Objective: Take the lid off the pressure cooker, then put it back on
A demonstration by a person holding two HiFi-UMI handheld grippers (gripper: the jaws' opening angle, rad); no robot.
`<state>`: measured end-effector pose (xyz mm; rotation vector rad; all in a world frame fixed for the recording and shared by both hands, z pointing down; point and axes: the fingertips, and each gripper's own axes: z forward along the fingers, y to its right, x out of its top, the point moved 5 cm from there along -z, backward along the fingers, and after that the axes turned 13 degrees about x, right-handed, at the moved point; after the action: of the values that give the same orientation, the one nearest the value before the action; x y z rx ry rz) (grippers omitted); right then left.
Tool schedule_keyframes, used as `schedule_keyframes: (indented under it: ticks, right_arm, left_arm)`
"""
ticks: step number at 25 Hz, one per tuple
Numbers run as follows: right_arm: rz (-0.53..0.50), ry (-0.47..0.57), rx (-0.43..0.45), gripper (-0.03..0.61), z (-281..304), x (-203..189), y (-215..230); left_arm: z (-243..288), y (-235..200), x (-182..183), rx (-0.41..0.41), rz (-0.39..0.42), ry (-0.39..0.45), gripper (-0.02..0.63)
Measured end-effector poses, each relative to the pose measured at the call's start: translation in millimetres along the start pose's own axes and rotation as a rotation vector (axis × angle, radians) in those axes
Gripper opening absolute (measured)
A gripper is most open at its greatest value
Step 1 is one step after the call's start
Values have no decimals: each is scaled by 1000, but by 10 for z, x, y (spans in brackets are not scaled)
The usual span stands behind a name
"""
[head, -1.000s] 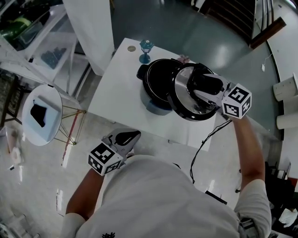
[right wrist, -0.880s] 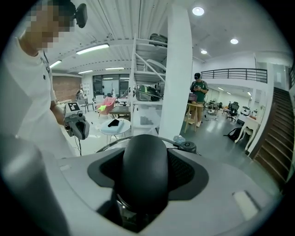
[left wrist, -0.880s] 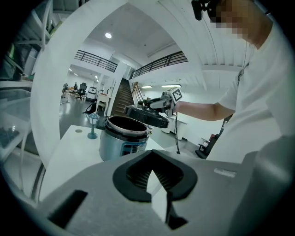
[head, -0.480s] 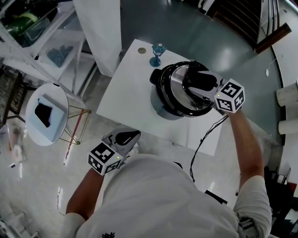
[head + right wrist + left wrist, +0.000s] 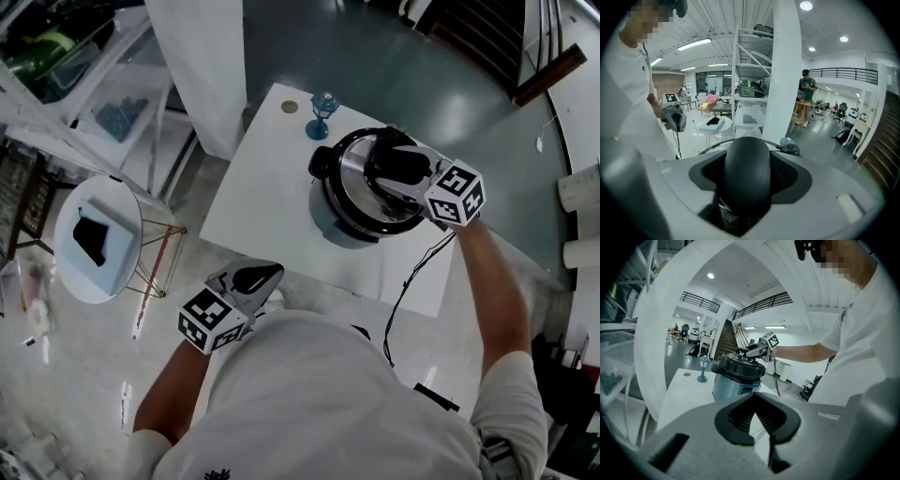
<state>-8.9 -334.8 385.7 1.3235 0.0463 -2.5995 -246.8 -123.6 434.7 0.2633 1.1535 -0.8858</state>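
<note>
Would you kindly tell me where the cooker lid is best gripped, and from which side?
Grip the raised black handle atop the lid, from above, across its narrow width: it stands clear of the lid's smooth top and fits between the pads. The right tongs hold it so.

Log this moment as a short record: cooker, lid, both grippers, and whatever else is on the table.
pressure cooker: upright on the white table
lid: sitting on the cooker; whether it is locked cannot be told
right gripper: shut on the lid's black handle
left gripper: jaws together, empty, held near the person's body, off the table
also on table: small blue ornament and a round disc at the far edge
</note>
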Motion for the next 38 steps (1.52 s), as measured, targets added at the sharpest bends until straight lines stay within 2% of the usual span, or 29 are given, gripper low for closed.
schedule_keyframes:
  ticks: [23, 38]
  right_arm:
    - [-30, 6, 21, 291, 117, -136, 61]
    - [-46, 15, 20, 295, 139, -124, 66]
  left_arm:
    - [21, -156, -52, -22, -6, -38, 6]
    - [136, -76, -69, -82, 8, -62, 6]
